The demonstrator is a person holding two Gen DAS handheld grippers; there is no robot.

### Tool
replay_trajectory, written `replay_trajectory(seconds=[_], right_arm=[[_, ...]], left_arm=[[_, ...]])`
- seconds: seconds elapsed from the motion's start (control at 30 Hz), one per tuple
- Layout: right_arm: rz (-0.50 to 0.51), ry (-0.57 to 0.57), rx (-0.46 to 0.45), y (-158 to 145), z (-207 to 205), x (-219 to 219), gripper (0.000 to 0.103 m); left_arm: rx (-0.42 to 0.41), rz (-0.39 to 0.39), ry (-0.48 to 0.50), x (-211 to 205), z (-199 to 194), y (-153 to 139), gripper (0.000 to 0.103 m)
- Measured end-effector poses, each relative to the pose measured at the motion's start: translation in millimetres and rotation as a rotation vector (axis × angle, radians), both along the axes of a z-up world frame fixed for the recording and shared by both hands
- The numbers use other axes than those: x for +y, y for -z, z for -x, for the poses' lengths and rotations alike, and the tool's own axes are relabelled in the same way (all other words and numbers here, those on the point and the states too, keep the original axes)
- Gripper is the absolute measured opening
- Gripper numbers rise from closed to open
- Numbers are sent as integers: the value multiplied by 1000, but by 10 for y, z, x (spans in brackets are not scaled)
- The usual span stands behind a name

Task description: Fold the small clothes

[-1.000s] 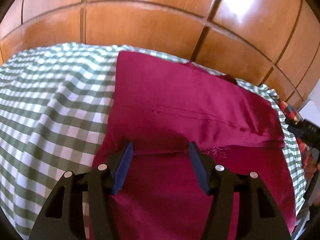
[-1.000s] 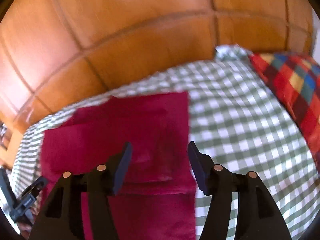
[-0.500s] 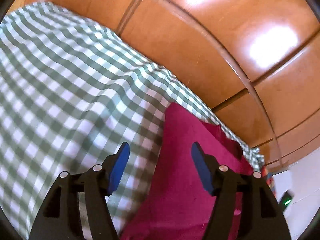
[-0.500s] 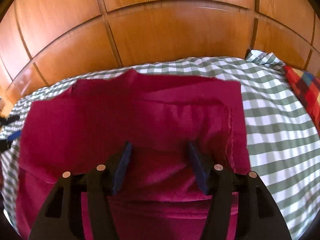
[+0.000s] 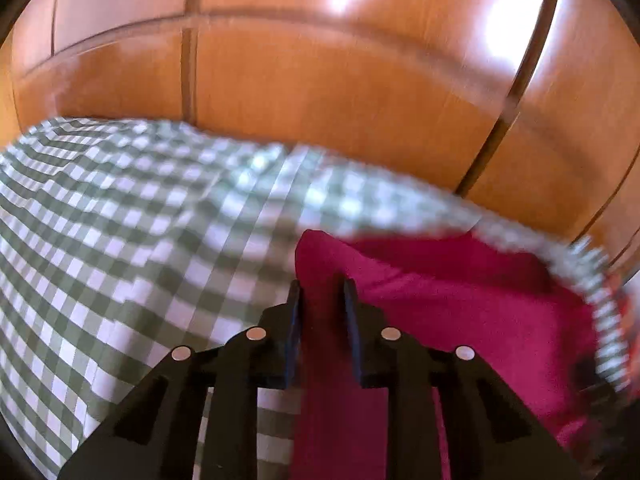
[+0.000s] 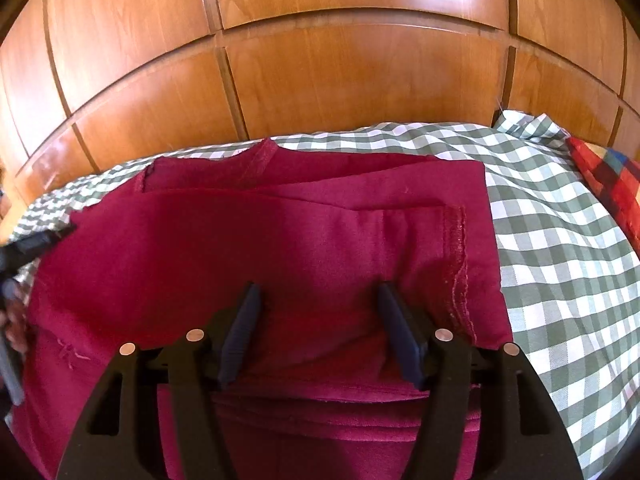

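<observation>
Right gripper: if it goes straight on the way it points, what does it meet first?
The right gripper, jaws opening, points down at the red garment spread on the checked sheet. It would likely meet the garment's folded top layer first; how far off that is cannot be judged.

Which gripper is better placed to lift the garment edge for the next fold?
Left. The left gripper straddles the side edge of the crimson garment, jaws closing with cloth between them. The right gripper stands open over the garment's middle, no edge between its fingers.
</observation>
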State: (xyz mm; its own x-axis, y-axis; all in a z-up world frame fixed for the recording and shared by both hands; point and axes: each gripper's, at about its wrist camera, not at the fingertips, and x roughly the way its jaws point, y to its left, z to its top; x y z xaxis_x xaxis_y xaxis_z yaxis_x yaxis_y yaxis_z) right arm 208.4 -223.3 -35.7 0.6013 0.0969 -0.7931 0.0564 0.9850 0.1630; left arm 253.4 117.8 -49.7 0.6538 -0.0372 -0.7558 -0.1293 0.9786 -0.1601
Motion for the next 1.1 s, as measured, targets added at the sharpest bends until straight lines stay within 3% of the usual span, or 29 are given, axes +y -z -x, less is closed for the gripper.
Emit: replay_trajectory(seconds=[0.13, 0.2, 0.27, 0.4, 0.47, 0.57, 0.63, 0.87, 0.97, 1.1], right_arm=[[1, 1, -2, 8, 2, 2, 62], [0, 1, -3, 8, 4, -1, 62], [-1, 0, -3, 8, 5, -3, 62], [0, 0, -3, 4, 2, -3, 62], [-2, 0, -3, -1, 1, 1, 62], [-2, 0, -3, -4, -1, 4, 62], [-9, 1, -1, -1, -8, -5, 62], [-6, 4, 4, -6, -21, 2, 62], [16, 4, 10, -23, -25, 21, 63], [55, -1, 32, -93, -11, 67, 75]], left_arm=[[14, -2, -33, 55, -47, 65, 34], [17, -30, -64, 70, -2, -21, 42], [-10, -40, -75, 83, 138, -172, 41], [-102, 42, 26, -73, 634, -467, 42], [-81, 23, 102, -234, 792, -412, 43], [20, -43, 135, -378, 839, -96, 45], [-9, -45, 138, -377, 877, 7, 46], [1, -38, 128, -354, 828, 16, 47], [21, -65, 104, -396, 923, -116, 49], [-10, -96, 120, -464, 1245, -288, 55]])
